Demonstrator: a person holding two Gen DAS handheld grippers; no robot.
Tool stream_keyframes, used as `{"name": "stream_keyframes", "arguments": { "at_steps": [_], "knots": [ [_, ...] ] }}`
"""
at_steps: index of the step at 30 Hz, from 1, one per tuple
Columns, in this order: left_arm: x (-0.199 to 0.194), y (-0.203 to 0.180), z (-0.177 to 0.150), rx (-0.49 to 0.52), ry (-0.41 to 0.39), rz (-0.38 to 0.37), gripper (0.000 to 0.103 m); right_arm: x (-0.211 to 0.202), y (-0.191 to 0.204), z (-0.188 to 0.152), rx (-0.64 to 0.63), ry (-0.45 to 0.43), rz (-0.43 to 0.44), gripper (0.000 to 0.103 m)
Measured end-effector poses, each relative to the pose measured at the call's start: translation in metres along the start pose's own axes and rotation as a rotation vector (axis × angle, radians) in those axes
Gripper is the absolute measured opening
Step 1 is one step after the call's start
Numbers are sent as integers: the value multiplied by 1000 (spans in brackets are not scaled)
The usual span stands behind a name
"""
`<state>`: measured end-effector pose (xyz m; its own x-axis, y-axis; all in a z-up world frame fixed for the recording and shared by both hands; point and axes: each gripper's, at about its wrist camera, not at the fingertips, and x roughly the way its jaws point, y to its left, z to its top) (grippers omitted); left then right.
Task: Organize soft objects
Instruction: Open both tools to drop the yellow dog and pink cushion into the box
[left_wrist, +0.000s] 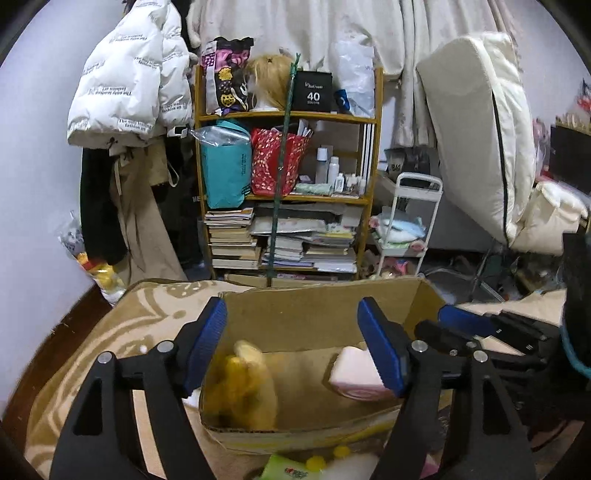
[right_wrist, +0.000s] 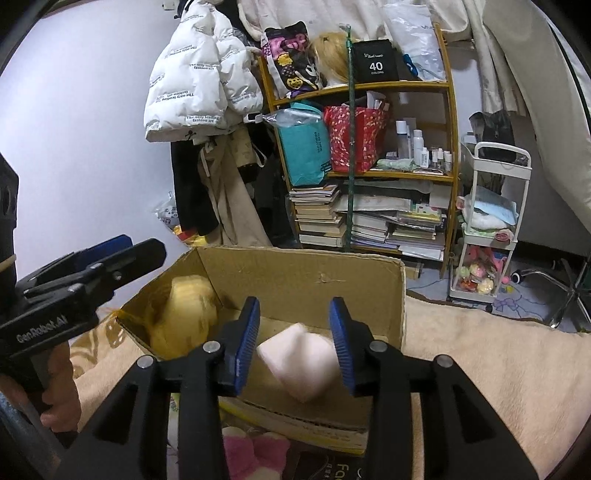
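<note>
An open cardboard box (left_wrist: 317, 306) (right_wrist: 295, 273) stands on the beige bed cover. A blurred yellow plush toy (left_wrist: 242, 387) (right_wrist: 184, 314) is at the box's left side. A blurred pale pink soft block (left_wrist: 356, 376) (right_wrist: 301, 363) is at its right side, between and below my right fingers, not touching the pads. My left gripper (left_wrist: 291, 343) is open and empty above the box's near left. My right gripper (right_wrist: 293, 343) is open above the box's near edge. The left gripper also shows in the right wrist view (right_wrist: 103, 266).
Pink fuzzy items (right_wrist: 255, 454) and a green packet (left_wrist: 291, 470) lie before the box. A crowded wooden shelf (left_wrist: 288, 184) with books and bags stands behind. A white trolley (right_wrist: 491, 229) with soft toys is to the right. Coats (left_wrist: 133, 81) hang at left.
</note>
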<state>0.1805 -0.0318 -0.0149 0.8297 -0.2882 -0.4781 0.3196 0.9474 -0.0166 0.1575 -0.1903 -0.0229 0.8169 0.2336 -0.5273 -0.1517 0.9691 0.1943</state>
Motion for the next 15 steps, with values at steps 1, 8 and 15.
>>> {"name": "stream_keyframes", "arguments": {
  "at_steps": [1, 8, 15],
  "knots": [
    [2, 0, -1, 4, 9, 6, 78, 0, 0, 0, 1, -3, 1, 49],
    [8, 1, -4, 26, 45, 80, 78, 1, 0, -2, 34, 6, 10, 57],
    [-6, 7, -4, 41, 55, 132, 83, -14, 1, 2, 46, -13, 1, 74]
  ]
}}
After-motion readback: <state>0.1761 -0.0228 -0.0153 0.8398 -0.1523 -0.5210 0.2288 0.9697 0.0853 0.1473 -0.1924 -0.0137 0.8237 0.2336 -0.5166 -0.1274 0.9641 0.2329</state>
